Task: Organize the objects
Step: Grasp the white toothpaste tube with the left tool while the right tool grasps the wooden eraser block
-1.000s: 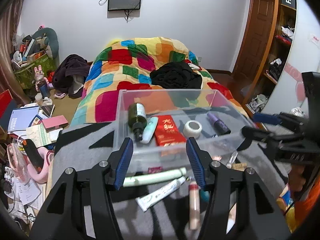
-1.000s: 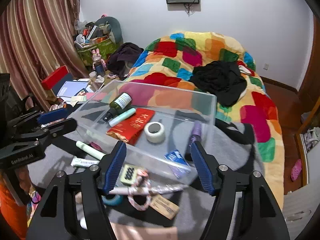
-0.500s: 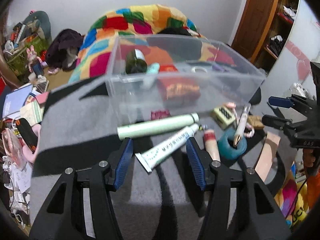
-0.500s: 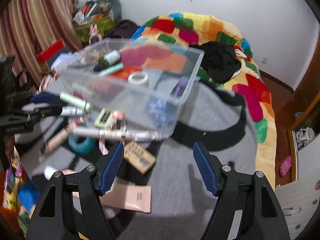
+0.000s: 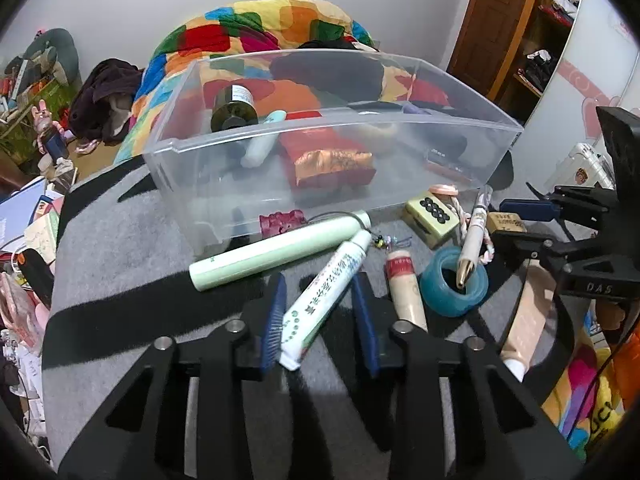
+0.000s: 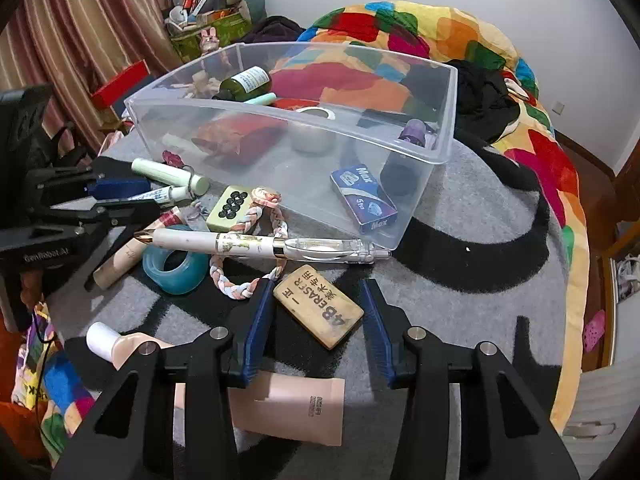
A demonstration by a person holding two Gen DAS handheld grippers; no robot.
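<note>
A clear plastic bin (image 5: 320, 120) (image 6: 440, 92) stands on the grey mat and holds a dark bottle (image 5: 234, 108), a red packet (image 5: 328, 164) and a tape roll (image 6: 316, 114). My left gripper (image 5: 320, 308) is open, its fingers either side of a white ointment tube (image 5: 324, 292). My right gripper (image 6: 316, 320) is open around a tan 4B eraser (image 6: 318, 306). In front of the bin lie a pale green tube (image 5: 276, 252), a white pen (image 6: 256, 244), a teal tape ring (image 6: 174, 266), a braided cord (image 6: 240, 280) and a mahjong tile (image 6: 232, 208).
A beige cosmetic tube (image 6: 288, 408) lies under the right gripper. A blue Max staple box (image 6: 362, 196) sits in the bin's near corner. A bed with a colourful quilt (image 6: 420, 40) lies behind. Clutter covers the floor at the left (image 5: 32, 216).
Both grippers have moved down and forward to the mat. The left one now straddles the white tube and has narrowed; the right one now straddles the eraser.
</note>
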